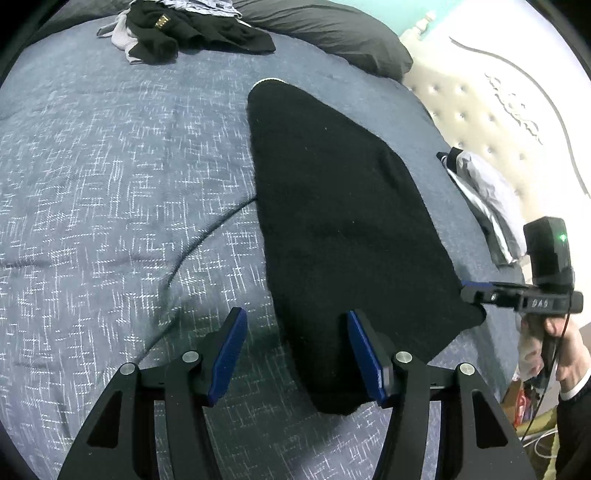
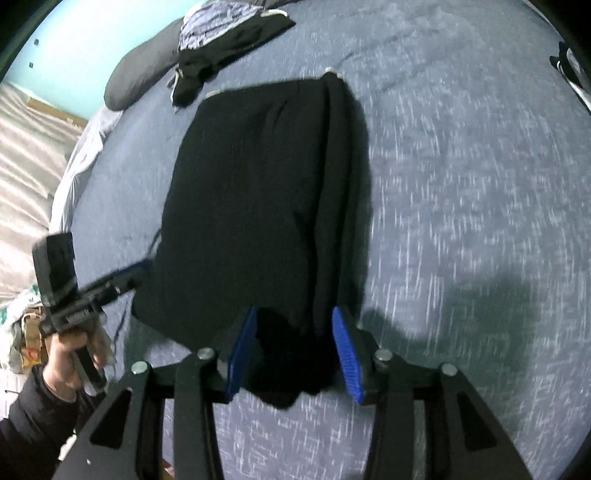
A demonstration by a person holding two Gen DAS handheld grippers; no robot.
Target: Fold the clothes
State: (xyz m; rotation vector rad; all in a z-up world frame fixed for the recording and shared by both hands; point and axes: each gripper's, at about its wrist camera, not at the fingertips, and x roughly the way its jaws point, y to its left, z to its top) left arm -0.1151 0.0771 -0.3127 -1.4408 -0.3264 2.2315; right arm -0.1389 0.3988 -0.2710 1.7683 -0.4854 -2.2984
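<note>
A black folded garment (image 1: 340,221) lies flat on the blue patterned bedspread (image 1: 110,184), with a white cord tip at its far end. My left gripper (image 1: 295,317) is open above the garment's near corner, and the cloth lies beside its right finger (image 1: 364,354). In the right wrist view the same garment (image 2: 258,192) stretches away from my right gripper (image 2: 295,321). That gripper is open, with the garment's near end lying loose between its blue pads. Each gripper shows in the other's view at a near corner of the cloth: the right gripper (image 1: 476,291) and the left gripper (image 2: 136,273).
A heap of black and grey clothes (image 1: 192,33) lies at the far side by a dark pillow (image 1: 332,33). A small stack of folded clothes (image 1: 484,199) sits near the tufted white headboard (image 1: 498,122). The bed edge runs close to the hand on the right.
</note>
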